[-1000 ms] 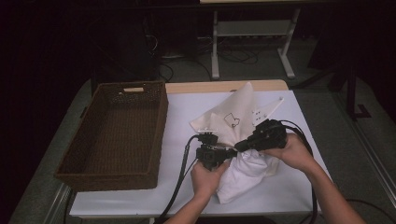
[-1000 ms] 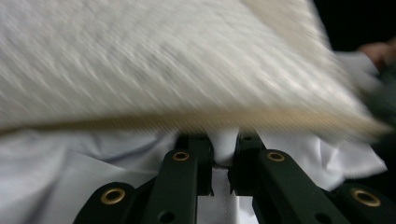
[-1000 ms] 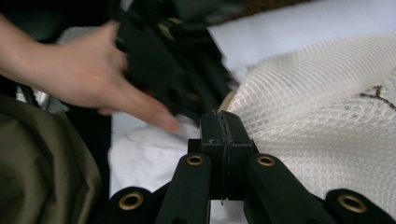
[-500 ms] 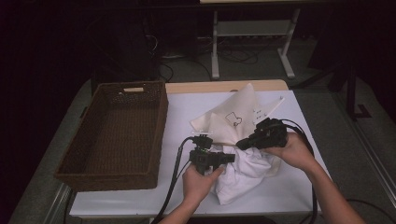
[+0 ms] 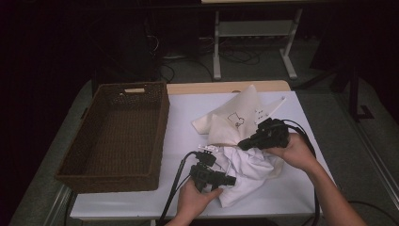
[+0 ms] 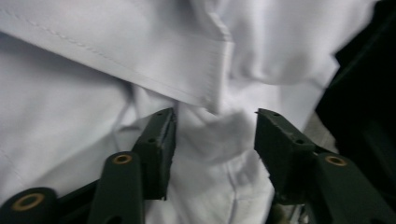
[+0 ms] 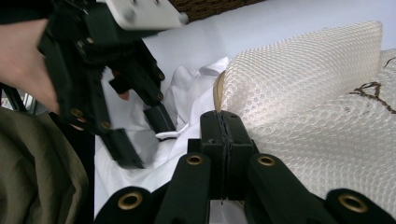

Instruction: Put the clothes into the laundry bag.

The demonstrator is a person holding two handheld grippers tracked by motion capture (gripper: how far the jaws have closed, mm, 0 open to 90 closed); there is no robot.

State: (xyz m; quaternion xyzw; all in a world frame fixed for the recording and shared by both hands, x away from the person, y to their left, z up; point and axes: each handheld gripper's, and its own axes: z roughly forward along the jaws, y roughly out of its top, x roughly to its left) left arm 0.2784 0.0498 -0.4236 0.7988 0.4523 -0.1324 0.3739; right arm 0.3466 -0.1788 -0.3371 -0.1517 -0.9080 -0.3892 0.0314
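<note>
White covering lies over the desk in front of me, with a strip of bare wood at its far edge and a dark room beyond, where cables trail on the floor around a pale metal stand.

Nearest me, my left hand-held gripper sits at the near edge of the crumpled white shirt. Its jaws have just been opening and now stand about half apart; a fold of the shirt bulges up between them, with no pinch on it that I can see.

Just past it, my right hand-held gripper is clamped tight at the edge where the shirt meets the cream knitted garment. Its jaws are pressed together, but I cannot tell which cloth, if any, they pinch.

To my left, well apart from the clothes, stands a dark wicker basket.
</note>
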